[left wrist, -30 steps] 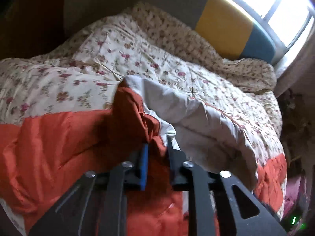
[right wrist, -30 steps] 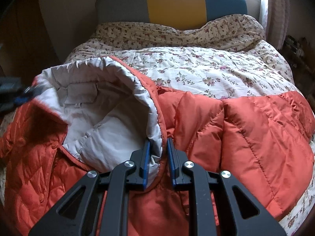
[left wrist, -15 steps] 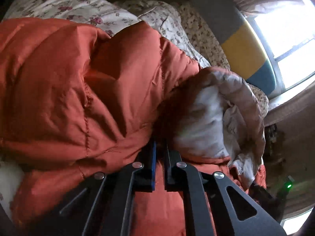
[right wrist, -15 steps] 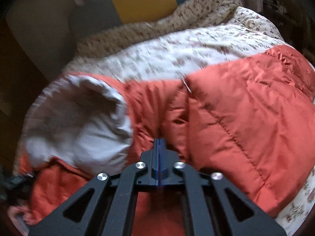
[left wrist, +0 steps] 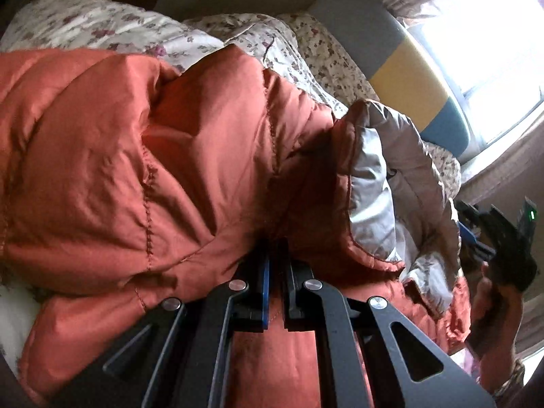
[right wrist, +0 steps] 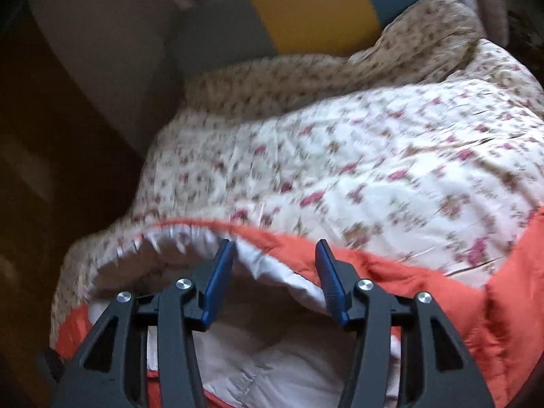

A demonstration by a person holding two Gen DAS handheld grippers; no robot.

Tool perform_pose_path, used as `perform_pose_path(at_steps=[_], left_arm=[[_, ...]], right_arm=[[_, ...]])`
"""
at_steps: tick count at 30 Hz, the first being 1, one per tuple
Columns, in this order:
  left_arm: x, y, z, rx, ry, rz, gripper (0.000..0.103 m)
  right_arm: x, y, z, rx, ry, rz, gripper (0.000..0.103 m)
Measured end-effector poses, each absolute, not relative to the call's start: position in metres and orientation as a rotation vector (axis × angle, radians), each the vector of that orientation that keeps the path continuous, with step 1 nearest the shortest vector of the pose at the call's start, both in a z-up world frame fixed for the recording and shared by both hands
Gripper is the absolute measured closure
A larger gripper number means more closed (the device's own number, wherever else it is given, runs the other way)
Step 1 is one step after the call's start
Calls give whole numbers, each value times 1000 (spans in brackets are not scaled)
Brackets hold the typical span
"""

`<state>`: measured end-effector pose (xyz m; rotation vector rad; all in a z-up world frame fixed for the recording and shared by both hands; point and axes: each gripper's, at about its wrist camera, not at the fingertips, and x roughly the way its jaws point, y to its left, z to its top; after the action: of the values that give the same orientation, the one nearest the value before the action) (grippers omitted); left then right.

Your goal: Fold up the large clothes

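Note:
An orange-red quilted jacket [left wrist: 142, 156] with pale grey lining [left wrist: 374, 183] lies bunched on a floral quilt. My left gripper [left wrist: 275, 251] is shut on a fold of its orange shell, which pushes up against the fingers. In the blurred right wrist view, my right gripper [right wrist: 274, 246] has its jaws opening. They hover over the jacket's lined edge [right wrist: 272, 265], and the blue pads [right wrist: 217, 282] press on nothing. At the left wrist view's right edge, a hand [left wrist: 489, 306] holds that right gripper beside the jacket.
The floral quilt [right wrist: 374, 156] covers the bed beyond the jacket. A grey, yellow and blue headboard [right wrist: 306, 6] stands behind it, under a bright window [left wrist: 476, 34]. Dark furniture [right wrist: 40, 170] lies to the bed's left.
My left gripper carried its orange fold across and down, and the shell now hides most of the lining. My right gripper let go of the jacket, opened and swung away.

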<state>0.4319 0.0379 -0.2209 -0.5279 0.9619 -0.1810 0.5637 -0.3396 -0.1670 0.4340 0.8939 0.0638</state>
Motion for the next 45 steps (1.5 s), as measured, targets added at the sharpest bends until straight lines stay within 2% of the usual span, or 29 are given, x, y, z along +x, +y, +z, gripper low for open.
perform_pose_path(at_steps=[3, 4, 6, 11, 20, 27, 31, 34, 35, 39, 40, 45], left_arm=[[431, 35, -219, -509, 957, -178, 96], [430, 36, -218, -507, 956, -177, 96], [425, 34, -209, -477, 929, -162, 96], [414, 26, -160, -436, 774, -162, 96], [463, -28, -111, -345, 742, -256, 96], [501, -54, -131, -281, 835, -226, 96], [519, -66, -160, -160, 915, -201, 96], [508, -63, -187, -121, 963, -205, 96], [497, -62, -194, -98, 942, -218, 96], [466, -63, -202, -52, 887, -257, 96], [463, -60, -202, -68, 886, -268, 96], [468, -59, -200, -109, 909, -269, 96]], right_arm=[[561, -327, -179, 330, 934, 57, 85], [556, -324, -183, 301, 939, 52, 91], [544, -320, -188, 263, 933, 58, 95], [510, -309, -190, 191, 892, 89, 96], [477, -300, -196, 121, 880, 120, 97], [463, -298, -202, 72, 880, 140, 97], [460, -296, -208, 35, 878, 140, 97], [458, -299, -209, 54, 871, 148, 96], [457, -303, -207, 84, 870, 165, 93], [441, -320, -186, 234, 827, 202, 89], [440, -323, -177, 274, 804, 203, 84], [463, -308, -144, 322, 735, 188, 83]])
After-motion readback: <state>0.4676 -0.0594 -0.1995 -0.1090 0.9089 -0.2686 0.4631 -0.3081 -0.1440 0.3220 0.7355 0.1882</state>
